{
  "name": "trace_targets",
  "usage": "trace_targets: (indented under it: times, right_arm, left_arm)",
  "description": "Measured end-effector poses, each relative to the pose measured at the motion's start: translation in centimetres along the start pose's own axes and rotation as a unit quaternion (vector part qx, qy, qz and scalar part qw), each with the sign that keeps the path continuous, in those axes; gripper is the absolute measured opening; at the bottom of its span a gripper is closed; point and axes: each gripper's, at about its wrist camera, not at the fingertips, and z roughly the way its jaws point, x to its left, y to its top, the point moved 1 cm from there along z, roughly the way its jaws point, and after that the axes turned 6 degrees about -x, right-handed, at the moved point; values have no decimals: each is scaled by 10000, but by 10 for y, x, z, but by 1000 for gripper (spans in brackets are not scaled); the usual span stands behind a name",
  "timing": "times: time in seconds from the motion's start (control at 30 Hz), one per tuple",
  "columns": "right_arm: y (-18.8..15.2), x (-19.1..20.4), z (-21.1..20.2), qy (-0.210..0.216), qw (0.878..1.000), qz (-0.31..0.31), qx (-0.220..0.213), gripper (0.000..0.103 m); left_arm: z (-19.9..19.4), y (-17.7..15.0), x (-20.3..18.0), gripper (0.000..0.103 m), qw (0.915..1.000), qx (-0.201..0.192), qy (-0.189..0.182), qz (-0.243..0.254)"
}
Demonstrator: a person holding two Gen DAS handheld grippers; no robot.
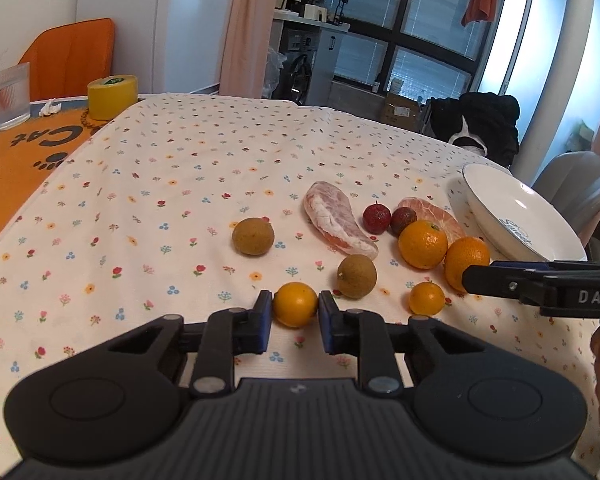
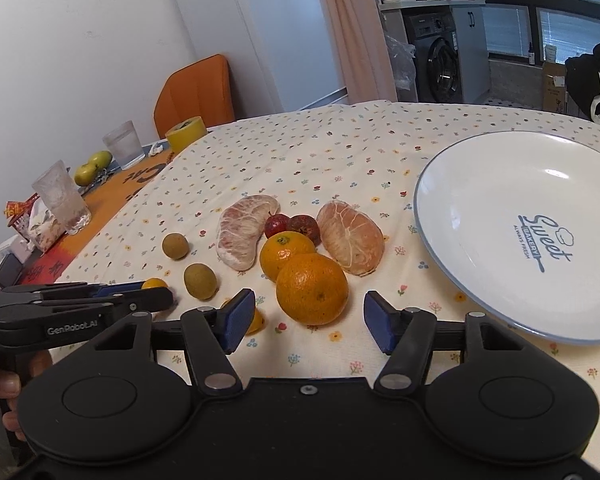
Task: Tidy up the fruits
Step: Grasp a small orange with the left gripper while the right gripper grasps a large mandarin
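My left gripper is shut on a small orange, its blue pads pressing both sides, low over the flowered tablecloth. My right gripper stands open just short of a large orange, which lies in line with the gap. A second orange touches it behind. Another small orange sits partly hidden by the right gripper's left finger. Two pomelo segments, two red fruits and two brown round fruits lie nearby. The white plate is empty, at the right.
At the table's left edge an orange mat carries two glasses, a yellow tape roll, green apples and a tissue pack. An orange chair stands behind. The plate reaches close to the right table edge.
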Motion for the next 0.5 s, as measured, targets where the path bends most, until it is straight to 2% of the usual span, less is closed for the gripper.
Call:
trace_targets:
  times: [0.13, 0.27, 0.5]
  right_arm:
    - [1, -1, 4, -85, 10000, 18, -15, 56]
    - [0, 0, 9, -63, 10000, 4, 71, 40]
    - [-2, -1, -4, 5, 10000, 48, -70, 38]
  left_arm:
    - [-2, 2, -1, 23, 10000, -39, 43, -24]
    - [-6, 5, -4, 23, 9999, -107, 42, -19]
    - [-16, 9, -12, 23, 9997, -231, 7, 40]
